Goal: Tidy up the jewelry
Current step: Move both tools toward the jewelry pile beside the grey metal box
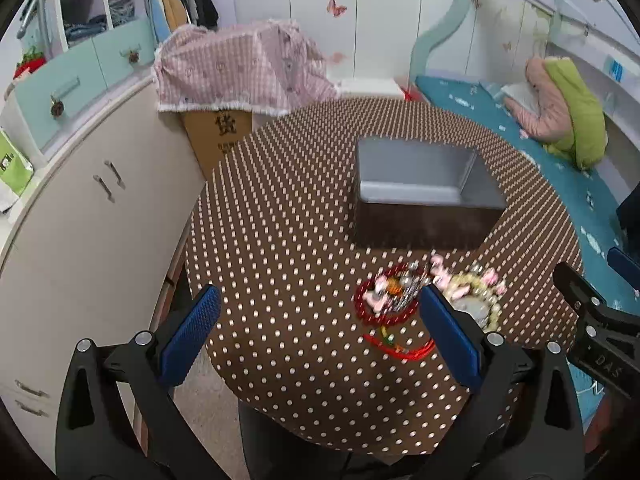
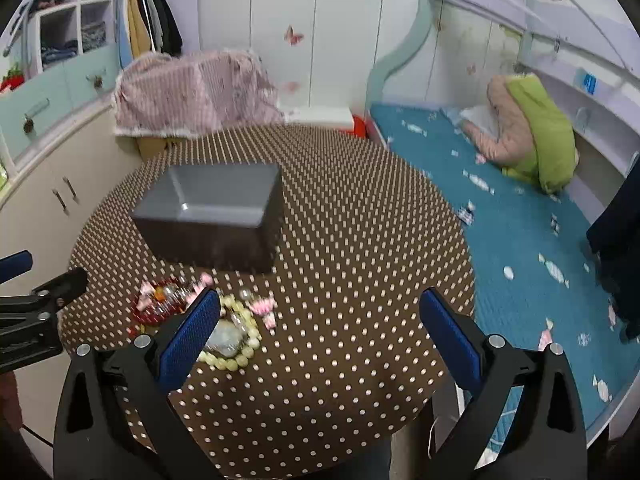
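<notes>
Dotted table [image 1: 304, 208] – both hand-held grippers gape empty; red tassel [image 1: 400, 346] shows only in left view

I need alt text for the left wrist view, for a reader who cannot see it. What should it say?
Open left tongs with blue pads hover over a round table in a brown dotted cloth, empty. A pile of jewelry, with a red bead bracelet and a pale bead bracelet, lies before an empty grey box. The right tongs enter at the right edge.
</notes>
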`<state>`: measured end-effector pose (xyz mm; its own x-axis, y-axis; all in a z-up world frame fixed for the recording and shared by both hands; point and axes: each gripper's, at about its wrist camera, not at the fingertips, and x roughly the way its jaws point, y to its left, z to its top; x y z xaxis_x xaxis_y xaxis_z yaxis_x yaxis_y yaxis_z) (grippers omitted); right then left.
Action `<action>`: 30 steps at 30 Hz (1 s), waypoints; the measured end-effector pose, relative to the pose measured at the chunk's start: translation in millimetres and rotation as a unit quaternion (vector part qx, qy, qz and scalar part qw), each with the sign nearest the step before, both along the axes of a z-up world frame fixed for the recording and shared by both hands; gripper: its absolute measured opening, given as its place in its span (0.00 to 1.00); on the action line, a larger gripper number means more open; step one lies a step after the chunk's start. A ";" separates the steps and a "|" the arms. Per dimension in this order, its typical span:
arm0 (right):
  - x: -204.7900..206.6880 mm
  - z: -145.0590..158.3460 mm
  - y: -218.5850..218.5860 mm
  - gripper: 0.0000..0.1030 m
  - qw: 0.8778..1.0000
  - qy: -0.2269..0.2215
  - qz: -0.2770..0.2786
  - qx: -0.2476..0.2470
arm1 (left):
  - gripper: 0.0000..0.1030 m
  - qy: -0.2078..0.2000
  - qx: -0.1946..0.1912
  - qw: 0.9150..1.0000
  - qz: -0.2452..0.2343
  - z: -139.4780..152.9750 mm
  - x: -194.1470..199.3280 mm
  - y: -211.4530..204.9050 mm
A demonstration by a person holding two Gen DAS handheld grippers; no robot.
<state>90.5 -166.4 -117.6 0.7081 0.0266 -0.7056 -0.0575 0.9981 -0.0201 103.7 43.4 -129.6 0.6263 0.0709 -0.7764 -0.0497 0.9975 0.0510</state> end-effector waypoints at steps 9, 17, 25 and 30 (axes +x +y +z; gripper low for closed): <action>6.0 -37.9 2.9 0.93 0.999 0.050 0.010 0.010 | 0.95 0.063 -0.025 0.998 -0.018 -38.4 8.8 1.1; 9.9 -52.0 8.0 0.93 0.997 0.069 0.021 -0.001 | 0.95 0.091 -0.038 0.995 -0.016 -59.5 19.2 2.3; 10.8 -60.9 16.5 0.93 0.997 0.071 0.026 -0.018 | 0.95 0.098 -0.058 0.993 0.003 -62.8 35.6 14.1; 10.9 -61.9 18.9 0.93 0.997 0.062 0.031 -0.029 | 0.95 0.101 -0.054 0.993 0.009 -66.2 49.0 18.2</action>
<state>101.5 -147.5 -179.4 0.6131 0.0241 -0.7896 -0.1253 0.9899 -0.0670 152.7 61.6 -195.9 0.4566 -0.0092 -0.8896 -0.0673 0.9967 -0.0449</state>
